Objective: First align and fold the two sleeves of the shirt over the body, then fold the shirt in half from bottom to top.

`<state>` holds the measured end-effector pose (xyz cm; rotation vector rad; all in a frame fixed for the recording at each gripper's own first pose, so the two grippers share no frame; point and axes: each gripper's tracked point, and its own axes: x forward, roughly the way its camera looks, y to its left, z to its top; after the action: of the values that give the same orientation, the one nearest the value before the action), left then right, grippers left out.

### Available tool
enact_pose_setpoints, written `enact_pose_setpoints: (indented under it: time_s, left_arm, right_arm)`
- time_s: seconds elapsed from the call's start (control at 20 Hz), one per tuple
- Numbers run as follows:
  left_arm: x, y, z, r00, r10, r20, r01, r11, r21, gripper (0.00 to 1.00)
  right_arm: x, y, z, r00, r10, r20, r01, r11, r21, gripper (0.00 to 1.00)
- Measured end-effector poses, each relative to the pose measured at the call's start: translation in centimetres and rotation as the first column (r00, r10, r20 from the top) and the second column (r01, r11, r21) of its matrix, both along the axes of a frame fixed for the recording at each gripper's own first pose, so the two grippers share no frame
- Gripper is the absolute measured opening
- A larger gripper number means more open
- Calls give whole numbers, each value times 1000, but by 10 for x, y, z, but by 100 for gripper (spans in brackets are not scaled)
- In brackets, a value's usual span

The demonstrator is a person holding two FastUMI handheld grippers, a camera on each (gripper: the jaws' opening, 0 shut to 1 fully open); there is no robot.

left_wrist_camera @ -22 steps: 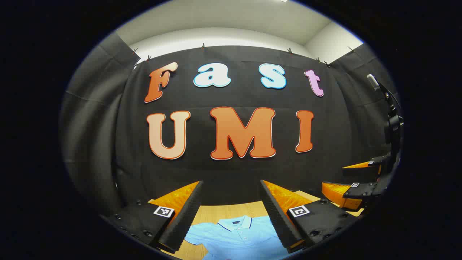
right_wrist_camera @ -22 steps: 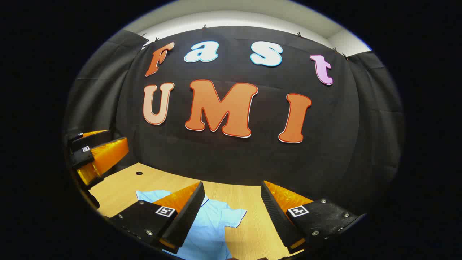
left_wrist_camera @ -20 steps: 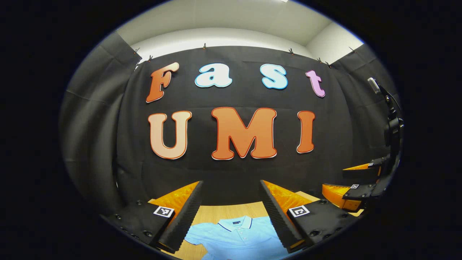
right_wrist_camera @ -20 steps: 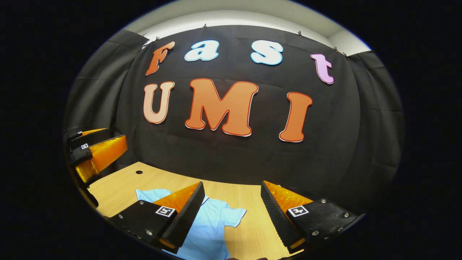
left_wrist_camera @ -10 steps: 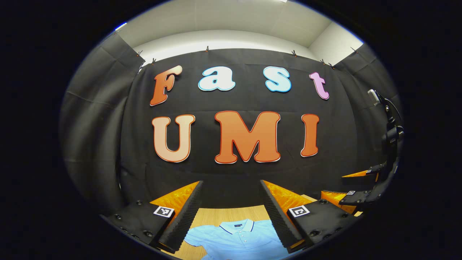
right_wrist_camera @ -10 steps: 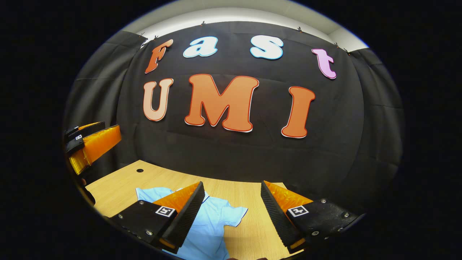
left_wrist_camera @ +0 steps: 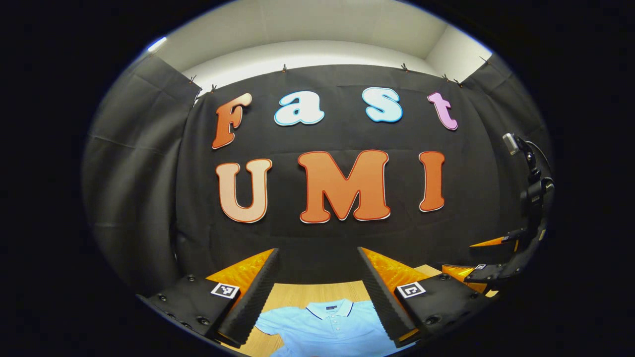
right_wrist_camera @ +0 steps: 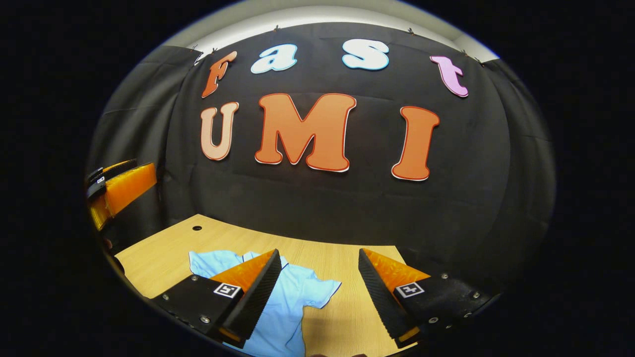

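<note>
A light blue polo shirt (left_wrist_camera: 325, 325) lies flat on the wooden table (left_wrist_camera: 302, 293), collar toward the black wall. My left gripper (left_wrist_camera: 317, 258) hangs open above its collar, nothing between the fingers. In the right gripper view the shirt (right_wrist_camera: 292, 302) spreads left of centre with one short sleeve (right_wrist_camera: 322, 290) pointing right. My right gripper (right_wrist_camera: 317, 258) is open above that sleeve and holds nothing. The right gripper (left_wrist_camera: 483, 260) also shows at the far right of the left gripper view, and the left gripper (right_wrist_camera: 116, 191) at the far left of the right gripper view.
The table (right_wrist_camera: 342, 258) reaches back to the black cloth wall. A small round hole (right_wrist_camera: 197, 228) sits in the tabletop near its far left corner. Bare wood lies to the right of the shirt's sleeve.
Both grippers have shifted a little; the right gripper view now takes in more of the table and shirt. Both grippers stay open. The shirt has not moved.
</note>
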<state>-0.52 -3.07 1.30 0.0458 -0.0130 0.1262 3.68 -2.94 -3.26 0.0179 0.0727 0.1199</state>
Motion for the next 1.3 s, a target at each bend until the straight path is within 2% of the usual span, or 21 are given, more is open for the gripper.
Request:
enact_pose_setpoints:
  time_s: [0.3,0.5,0.75,0.85,1.05,1.3]
  left_arm:
    - [-8,-15,5,1000,12,-7,-12,999,43,100]
    - [8,-5,6,1000,-6,20,4,998,59,100]
    - [39,18,2,999,-14,31,12,997,78,99]
    - [48,27,0,999,-16,31,13,997,82,100]
    - [65,41,-20,1000,-19,-3,19,998,67,99]
    - [80,65,-34,999,11,-30,-9,998,66,100]
  right_arm:
    - [27,0,-30,995,40,-96,-41,999,-1,99]
    - [52,1,-51,985,16,-174,-20,1000,-17,98]
    - [81,3,-80,959,-2,-284,-9,999,-38,98]
    - [94,6,-95,941,1,-338,-11,1000,-29,98]
    - [112,12,-130,877,30,-479,-14,999,37,98]
    - [133,8,-170,805,-2,-594,6,1000,5,98]
